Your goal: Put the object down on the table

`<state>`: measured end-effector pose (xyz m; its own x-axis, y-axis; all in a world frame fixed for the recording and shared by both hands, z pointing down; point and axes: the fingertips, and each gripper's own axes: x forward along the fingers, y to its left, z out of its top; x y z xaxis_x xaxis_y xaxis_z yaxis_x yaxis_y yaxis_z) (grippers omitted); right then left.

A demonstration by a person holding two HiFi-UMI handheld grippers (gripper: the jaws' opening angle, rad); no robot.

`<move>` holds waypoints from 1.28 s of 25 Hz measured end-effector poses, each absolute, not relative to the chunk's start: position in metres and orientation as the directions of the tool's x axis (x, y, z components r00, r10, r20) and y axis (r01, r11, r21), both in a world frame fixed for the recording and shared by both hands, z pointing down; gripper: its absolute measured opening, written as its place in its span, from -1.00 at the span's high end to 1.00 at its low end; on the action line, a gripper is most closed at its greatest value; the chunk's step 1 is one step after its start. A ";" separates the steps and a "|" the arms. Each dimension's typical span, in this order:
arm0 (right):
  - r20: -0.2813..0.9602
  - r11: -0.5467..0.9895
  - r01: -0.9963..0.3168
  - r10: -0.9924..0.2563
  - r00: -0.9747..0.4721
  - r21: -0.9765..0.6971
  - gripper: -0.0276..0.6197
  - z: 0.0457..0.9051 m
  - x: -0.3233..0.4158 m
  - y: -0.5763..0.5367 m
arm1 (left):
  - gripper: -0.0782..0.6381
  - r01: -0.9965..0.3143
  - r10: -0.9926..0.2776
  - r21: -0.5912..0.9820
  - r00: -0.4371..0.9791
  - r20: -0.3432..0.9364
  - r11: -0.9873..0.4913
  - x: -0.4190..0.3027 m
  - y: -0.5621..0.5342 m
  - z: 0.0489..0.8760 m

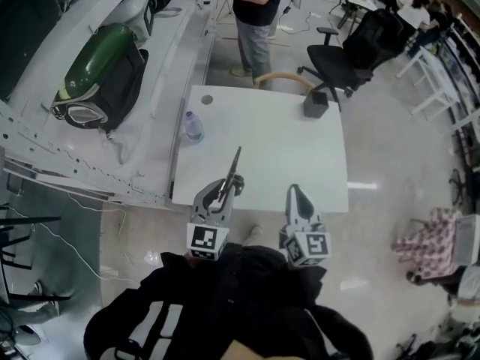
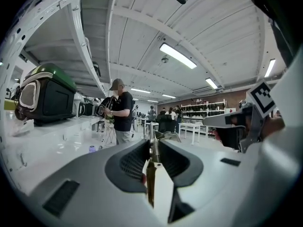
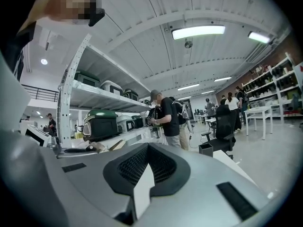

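A thin metal tool [image 1: 233, 169] sticks forward out of my left gripper [image 1: 225, 190], whose jaws are shut on its near end. In the left gripper view the tool [image 2: 153, 141] stands edge-on between the two dark pads, with a bit of red low beside it. It hangs over the near edge of the white table [image 1: 300, 156]. My right gripper [image 1: 295, 193] is level with the left one at the table's near edge. Its jaws meet at the tip [image 3: 148, 148] with nothing between them.
On the table stand a clear water bottle [image 1: 193, 128] at the left edge and a dark box [image 1: 316, 104] at the far right corner. A person [image 1: 255, 13] stands beyond the table. A black office chair [image 1: 352, 47] and a shelf with a green case [image 1: 105, 73] flank it.
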<state>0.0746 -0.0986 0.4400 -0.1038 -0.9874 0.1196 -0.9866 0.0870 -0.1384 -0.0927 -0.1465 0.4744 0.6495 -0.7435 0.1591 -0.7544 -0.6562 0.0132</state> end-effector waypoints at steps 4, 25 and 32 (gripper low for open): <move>0.159 0.097 -0.983 -0.980 -0.122 -0.157 0.91 0.447 0.087 -0.117 | 0.55 -0.775 -0.760 0.025 0.625 0.176 -0.632 -0.081 -0.151 0.478; 0.251 0.361 -0.913 -0.881 -0.401 -0.191 0.91 0.511 0.138 -0.214 | 0.55 -0.871 -0.825 -0.065 0.434 0.363 -0.487 -0.019 -0.229 0.533; 0.259 0.387 -0.900 -0.865 -0.430 -0.200 0.91 0.533 0.151 -0.217 | 0.55 -0.862 -0.815 -0.120 0.408 0.411 -0.492 0.001 -0.245 0.564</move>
<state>0.1512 -0.2167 0.5331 -0.4298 -0.8650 0.2590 -0.9000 0.3874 -0.1997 0.0008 -0.2448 0.5636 0.4077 -0.8152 0.4114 -0.8623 -0.4919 -0.1201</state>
